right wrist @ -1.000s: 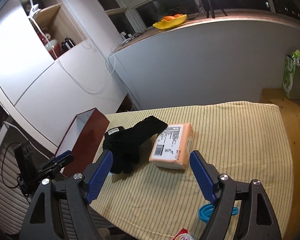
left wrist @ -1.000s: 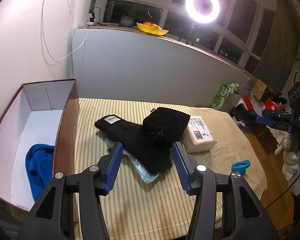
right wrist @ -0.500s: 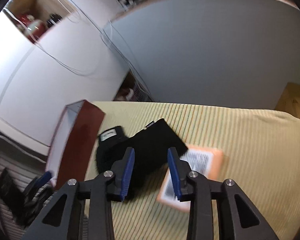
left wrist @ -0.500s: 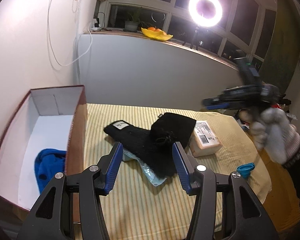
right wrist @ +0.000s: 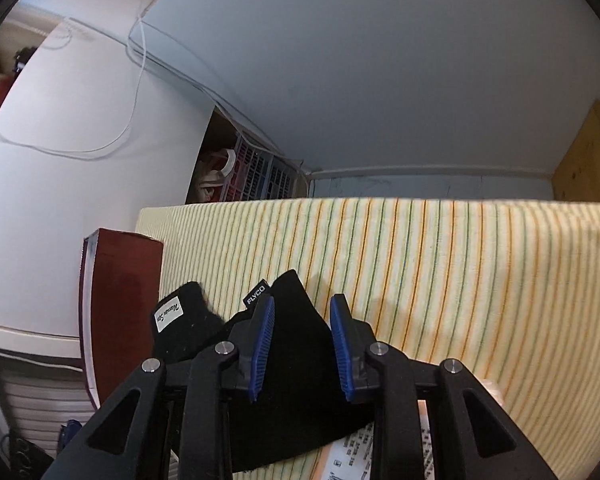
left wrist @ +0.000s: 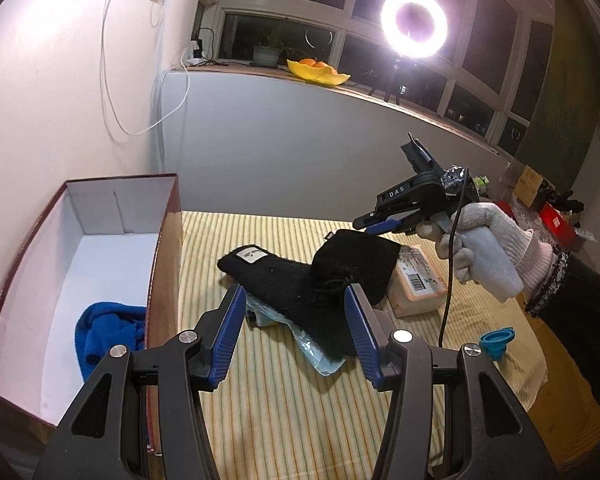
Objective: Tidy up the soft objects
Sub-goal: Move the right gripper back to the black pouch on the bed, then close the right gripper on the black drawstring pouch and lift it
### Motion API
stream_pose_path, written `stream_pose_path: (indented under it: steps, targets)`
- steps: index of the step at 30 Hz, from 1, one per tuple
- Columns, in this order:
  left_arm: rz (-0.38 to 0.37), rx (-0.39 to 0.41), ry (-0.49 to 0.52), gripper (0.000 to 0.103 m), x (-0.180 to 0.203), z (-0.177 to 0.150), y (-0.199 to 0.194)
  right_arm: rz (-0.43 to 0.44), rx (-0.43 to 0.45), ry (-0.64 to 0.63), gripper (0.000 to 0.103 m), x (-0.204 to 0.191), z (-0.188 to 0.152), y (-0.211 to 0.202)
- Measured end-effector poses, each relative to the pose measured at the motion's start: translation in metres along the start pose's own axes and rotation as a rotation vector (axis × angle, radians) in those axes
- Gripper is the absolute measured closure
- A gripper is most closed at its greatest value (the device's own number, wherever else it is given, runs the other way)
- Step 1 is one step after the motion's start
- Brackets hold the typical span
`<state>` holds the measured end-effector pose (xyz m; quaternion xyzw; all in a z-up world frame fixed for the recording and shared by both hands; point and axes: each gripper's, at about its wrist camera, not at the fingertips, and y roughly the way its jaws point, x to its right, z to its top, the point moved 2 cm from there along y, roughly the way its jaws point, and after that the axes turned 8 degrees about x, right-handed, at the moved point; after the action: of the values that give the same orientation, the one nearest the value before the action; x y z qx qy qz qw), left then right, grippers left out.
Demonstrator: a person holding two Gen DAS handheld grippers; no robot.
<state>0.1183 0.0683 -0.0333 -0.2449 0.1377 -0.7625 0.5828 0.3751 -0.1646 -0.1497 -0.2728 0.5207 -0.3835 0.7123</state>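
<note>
Two black soft things lie heaped on the yellow striped tablecloth [left wrist: 284,412], just beside the open maroon cardboard box [left wrist: 166,264]: a black knitted hat with a white label [left wrist: 284,280] nearer the box, and a flat black fabric pouch with a drawstring [left wrist: 356,260] overlapping its far end. Under the hat I see a pale blue plastic packet [left wrist: 316,356]; touching the pouch on the side away from the box sits a peach-coloured wrapped pack with a barcode [left wrist: 416,284].

I hold my right gripper [right wrist: 302,344] over the pouch [right wrist: 296,364], fingers partly spread and pinching nothing. My left gripper [left wrist: 296,332] hangs back above the hat, spread wide, empty.

I judge the pouch light and limp: it should fold and sag when lifted, so I would take a pinch of cloth near its free corner, clear of the pack and hat.

My left view shows what the right cannot: the box's white inside, with a crumpled blue cloth [left wrist: 108,336] already lying there, and a small teal funnel-like thing [left wrist: 498,342] well away from the box. My right view alone shows a small tag on the pouch's edge
</note>
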Motion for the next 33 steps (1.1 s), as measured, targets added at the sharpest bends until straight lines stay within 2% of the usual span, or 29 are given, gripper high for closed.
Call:
stream_pose_path:
  steps: [3,9,15,23,25,27,30,33]
  targets:
    - [-0.004,-0.005,-0.010,0.053,-0.002,-0.001,0.001,0.026,-0.024,0.013,0.077,0.001,-0.004,0.000]
    - [-0.008,-0.012,-0.032,0.053,-0.003,-0.003,0.003,0.070,-0.052,-0.048,0.077,-0.015,-0.027,-0.025]
    - [-0.012,-0.011,-0.038,0.053,-0.002,-0.007,0.000,0.080,-0.089,-0.129,0.077,-0.026,-0.074,-0.056]
    - [-0.025,-0.034,-0.046,0.053,-0.001,-0.019,0.000,0.153,-0.141,-0.146,0.075,-0.028,-0.154,-0.083]
    - [-0.027,-0.039,-0.044,0.053,0.001,-0.023,-0.001,0.152,-0.174,-0.166,0.075,-0.030,-0.177,-0.083]
    - [-0.029,-0.045,-0.046,0.053,0.001,-0.025,-0.001,0.116,-0.185,-0.205,0.075,-0.030,-0.195,-0.086]
    - [-0.037,-0.062,-0.056,0.053,0.001,-0.032,-0.001,0.063,-0.162,-0.260,0.075,-0.034,-0.206,-0.093]
    - [-0.043,-0.081,-0.059,0.053,0.005,-0.041,-0.001,0.060,-0.144,-0.281,0.070,-0.038,-0.212,-0.104]
